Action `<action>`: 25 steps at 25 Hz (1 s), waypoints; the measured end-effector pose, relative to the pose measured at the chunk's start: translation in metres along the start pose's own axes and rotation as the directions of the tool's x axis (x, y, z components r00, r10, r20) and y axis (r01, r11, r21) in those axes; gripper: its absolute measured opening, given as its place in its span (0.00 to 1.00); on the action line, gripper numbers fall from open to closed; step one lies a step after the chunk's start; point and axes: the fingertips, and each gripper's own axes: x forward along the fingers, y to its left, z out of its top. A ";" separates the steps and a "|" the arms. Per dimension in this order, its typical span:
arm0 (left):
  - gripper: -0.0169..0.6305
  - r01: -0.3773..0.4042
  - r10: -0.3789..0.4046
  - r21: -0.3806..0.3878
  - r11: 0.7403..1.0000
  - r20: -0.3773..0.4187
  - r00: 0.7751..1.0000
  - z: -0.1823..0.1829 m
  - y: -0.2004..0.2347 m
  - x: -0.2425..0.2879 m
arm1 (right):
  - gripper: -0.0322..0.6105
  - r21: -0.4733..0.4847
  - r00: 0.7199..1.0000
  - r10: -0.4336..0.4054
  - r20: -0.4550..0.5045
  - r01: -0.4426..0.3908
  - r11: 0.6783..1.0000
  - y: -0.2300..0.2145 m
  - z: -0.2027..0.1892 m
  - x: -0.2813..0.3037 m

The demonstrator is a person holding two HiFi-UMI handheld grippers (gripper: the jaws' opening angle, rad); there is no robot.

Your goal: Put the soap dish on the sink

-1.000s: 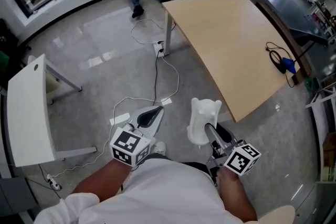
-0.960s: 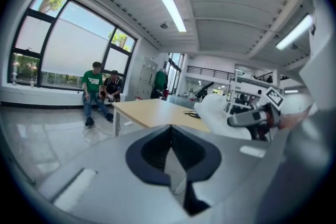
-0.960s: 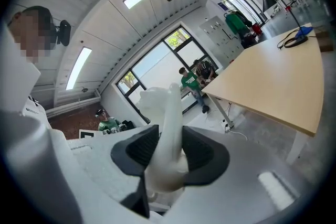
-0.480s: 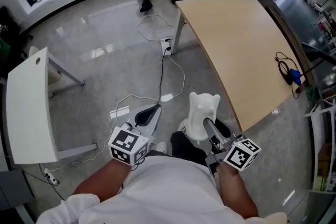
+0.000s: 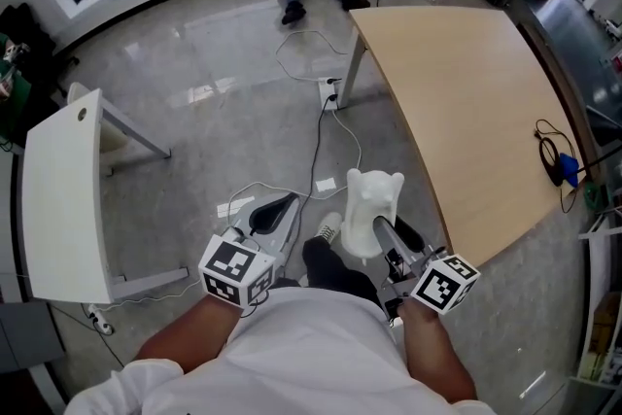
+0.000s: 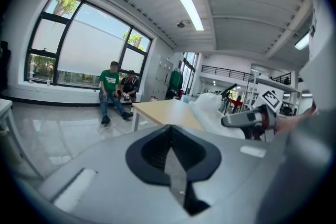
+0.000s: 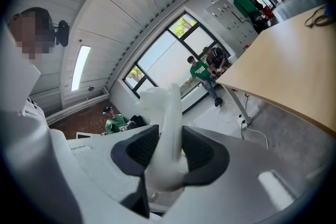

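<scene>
So the carrying half was done, the putting-down half wasn't. The right gripper (image 5: 379, 228) had the white soap dish (image 5: 370, 209) clamped edge-on between its fingers (image 7: 206, 150). They were spread fairly wide because the dish filled the gap, and it stuck up and forward out of them. The dish was up in the air over the grey floor (image 5: 214, 112), just off the near corner of the wooden tabletop (image 5: 466, 92), not touching anything but the gripper.

The left gripper (image 5: 280, 207) was just along for the ride: fingers (image 6: 151, 153) pressed together, nothing in them.

The big catch is that I couldn't spot a sink in any view. My guess is everything past the pickup was left to do: finding the sink, getting there, setting the dish on it and letting go.

Head count of stuff:
- one soap dish
- two grippers, one loaded, one empty
- two tables, the wooden one and a white table (image 5: 58, 199) off to the left
- two people (image 6: 116, 87) sat by the window
- one white cable (image 5: 316, 151) snaking over the floor
</scene>
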 end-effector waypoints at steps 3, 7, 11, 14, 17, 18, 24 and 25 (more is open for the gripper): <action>0.04 -0.013 0.013 0.004 1.000 -0.015 1.000 0.009 0.013 0.017 | 0.27 0.016 1.000 0.014 -0.010 -0.014 1.000 -0.011 0.011 0.019; 0.04 -0.023 0.023 0.008 1.000 -0.018 1.000 0.027 0.031 0.041 | 0.27 0.025 1.000 0.022 -0.012 -0.022 0.999 -0.025 0.032 0.043; 0.04 -0.020 0.020 0.004 1.000 -0.020 1.000 0.047 0.047 0.067 | 0.27 0.028 1.000 0.030 0.006 -0.030 0.999 -0.039 0.061 0.065; 0.04 -0.012 0.011 -0.023 1.000 -0.022 1.000 0.063 0.060 0.089 | 0.27 0.026 0.999 0.040 0.023 -0.040 0.999 -0.053 0.082 0.081; 0.04 0.000 0.000 -0.027 1.000 -0.026 1.000 0.075 0.071 0.113 | 0.27 0.015 0.998 0.053 0.040 -0.054 0.998 -0.068 0.101 0.095; 0.04 -0.001 0.000 -0.015 1.000 -0.024 1.000 0.079 0.075 0.121 | 0.27 0.011 0.997 0.057 0.048 -0.057 0.998 -0.072 0.107 0.099; 0.04 0.017 -0.015 0.074 0.997 -0.023 1.000 0.094 0.076 0.159 | 0.27 0.018 0.995 0.047 0.085 -0.048 0.999 -0.098 0.131 0.114; 0.04 0.026 -0.023 0.088 0.996 -0.033 0.999 0.093 0.072 0.162 | 0.27 0.023 0.996 0.044 0.084 -0.046 0.999 -0.099 0.131 0.113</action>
